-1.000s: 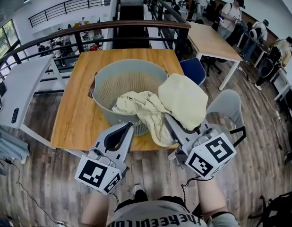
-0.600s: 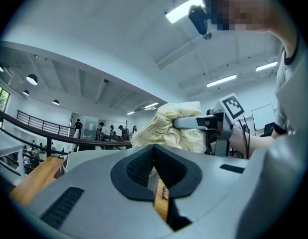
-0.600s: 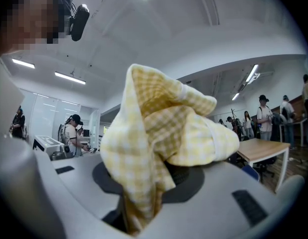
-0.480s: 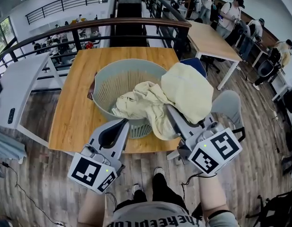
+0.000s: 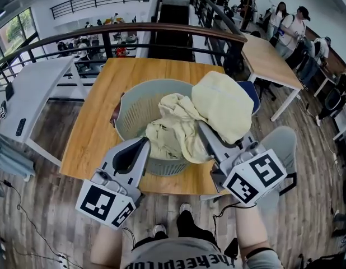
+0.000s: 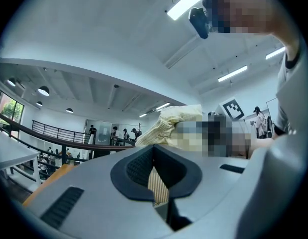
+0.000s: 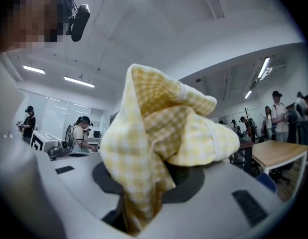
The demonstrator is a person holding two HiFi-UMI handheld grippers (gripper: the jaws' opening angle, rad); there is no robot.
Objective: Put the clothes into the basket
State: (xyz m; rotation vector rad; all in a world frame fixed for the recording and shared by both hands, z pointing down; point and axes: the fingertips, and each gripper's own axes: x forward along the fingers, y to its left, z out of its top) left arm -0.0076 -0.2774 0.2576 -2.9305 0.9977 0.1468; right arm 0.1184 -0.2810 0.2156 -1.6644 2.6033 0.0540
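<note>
A pale yellow checked cloth (image 5: pixel 215 108) lies bunched over the near right rim of the round grey slatted basket (image 5: pixel 134 102), with part of it hanging inside. My right gripper (image 5: pixel 205 134) is shut on the cloth; in the right gripper view the fabric (image 7: pixel 159 118) piles over its jaws (image 7: pixel 159 183) and hides the pads. My left gripper (image 5: pixel 142 144) sits at the basket's near rim by the cloth's lower edge. Its jaws (image 6: pixel 155 180) are closed on a thin strip of the same striped fabric (image 6: pixel 157 189).
The basket stands on a wooden table (image 5: pixel 94 116). A white desk (image 5: pixel 33 94) is to the left and a curved railing (image 5: pixel 134 29) behind. A blue chair (image 5: pixel 252 97), a grey chair (image 5: pixel 285 144) and another wooden table (image 5: pixel 268 60) are to the right. People stand far back.
Both grippers have moved forward and slightly up with the cloth. More of the cloth now hangs over and inside the basket.
</note>
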